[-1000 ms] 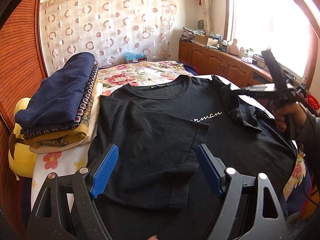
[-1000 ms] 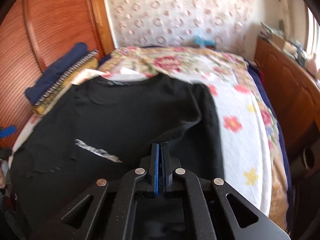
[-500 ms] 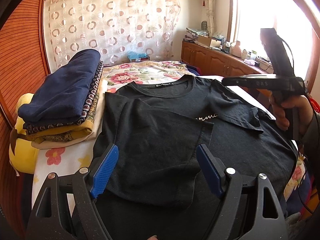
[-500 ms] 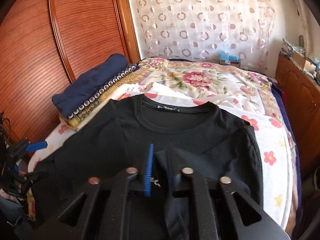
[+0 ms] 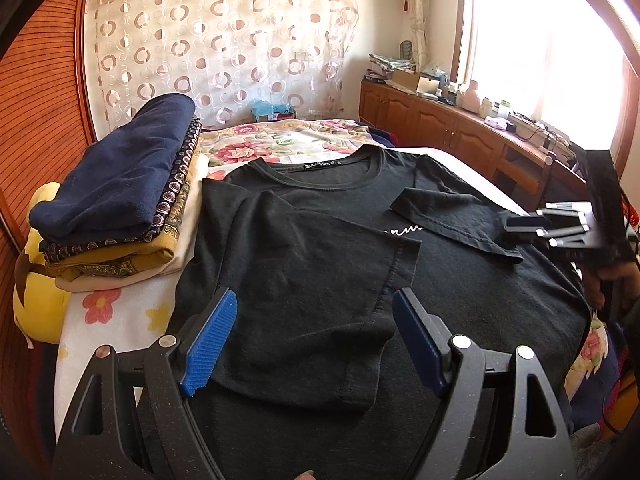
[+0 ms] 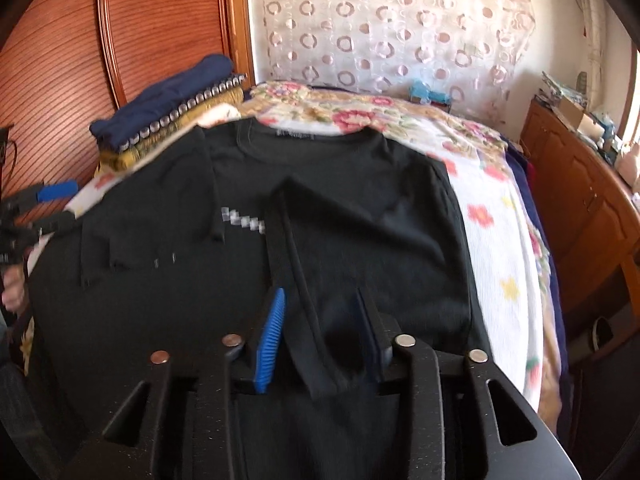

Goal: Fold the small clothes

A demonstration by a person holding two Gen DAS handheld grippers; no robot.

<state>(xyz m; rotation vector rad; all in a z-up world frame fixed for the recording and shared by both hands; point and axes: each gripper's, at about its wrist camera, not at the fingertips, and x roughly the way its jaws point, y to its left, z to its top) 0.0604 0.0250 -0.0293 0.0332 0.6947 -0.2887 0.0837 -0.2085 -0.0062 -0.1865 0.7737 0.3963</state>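
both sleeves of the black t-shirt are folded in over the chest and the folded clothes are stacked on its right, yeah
Not quite: the stack of folded clothes sits to the left of the black t-shirt, not its right, as the left wrist view shows. Both sleeves are indeed folded in over the chest.

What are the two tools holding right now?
Nothing. The left tool hovers open over the black cotton T-shirt. The right tool has just been opening, its pads off the folded-in sleeve.
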